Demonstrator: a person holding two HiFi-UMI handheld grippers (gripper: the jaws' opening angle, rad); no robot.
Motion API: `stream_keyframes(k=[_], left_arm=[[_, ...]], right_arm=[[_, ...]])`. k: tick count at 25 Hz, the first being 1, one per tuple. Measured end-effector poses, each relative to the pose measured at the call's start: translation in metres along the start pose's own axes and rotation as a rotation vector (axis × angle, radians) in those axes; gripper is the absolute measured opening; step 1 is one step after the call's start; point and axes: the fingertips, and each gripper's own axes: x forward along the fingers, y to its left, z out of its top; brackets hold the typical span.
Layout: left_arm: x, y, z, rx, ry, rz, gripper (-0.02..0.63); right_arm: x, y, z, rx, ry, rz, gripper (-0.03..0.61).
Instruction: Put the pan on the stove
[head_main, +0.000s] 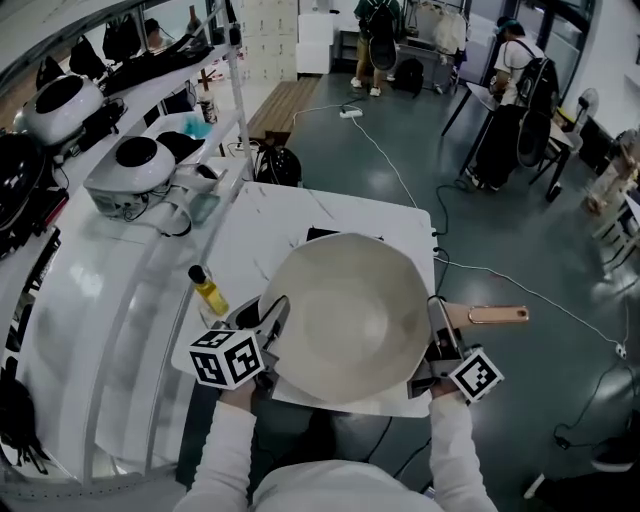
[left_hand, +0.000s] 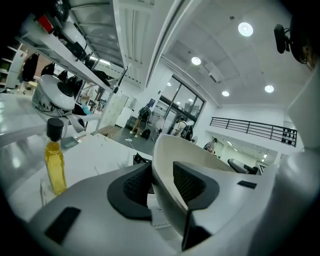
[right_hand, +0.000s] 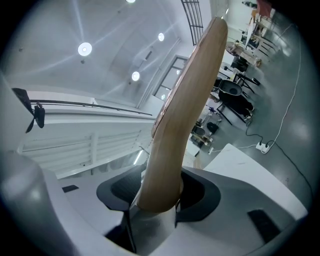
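Note:
A large cream pan (head_main: 350, 318) hangs above the white table (head_main: 265, 235), carried between both grippers. My left gripper (head_main: 270, 322) is shut on the pan's left rim (left_hand: 162, 170), one pad inside the bowl and one outside. My right gripper (head_main: 438, 340) is shut on the pan's wooden handle (right_hand: 182, 115) near its root; the handle (head_main: 490, 315) sticks out to the right. A dark edge of the stove (head_main: 325, 235) peeks out beyond the pan's far rim; the pan hides the remainder of it.
A small bottle of yellow oil (head_main: 208, 290) with a black cap stands just left of the pan; it shows in the left gripper view too, oil bottle (left_hand: 54, 159). White helmets and gear (head_main: 135, 165) fill the shelves on the left. People stand far off across the grey floor (head_main: 500, 230).

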Motion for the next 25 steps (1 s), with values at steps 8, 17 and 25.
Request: stream_keyframes(k=[8,17,25], left_arm=[[0.035,0.023,0.016,-0.006,0.022,-0.017,0.14],[0.06,0.035,0.024,-0.012,0.031,-0.028,0.14],[0.08,0.04,0.037,-0.009,0.025,-0.016,0.14]], right_arm=[[0.036,-0.013,0.002,-0.005,-0.009,-0.024,0.225],[0.058,-0.023,0.006,-0.008,-0.015,-0.033,0.225],[0.083,-0.034,0.015,-0.004,-0.008,-0.026,0.225]])
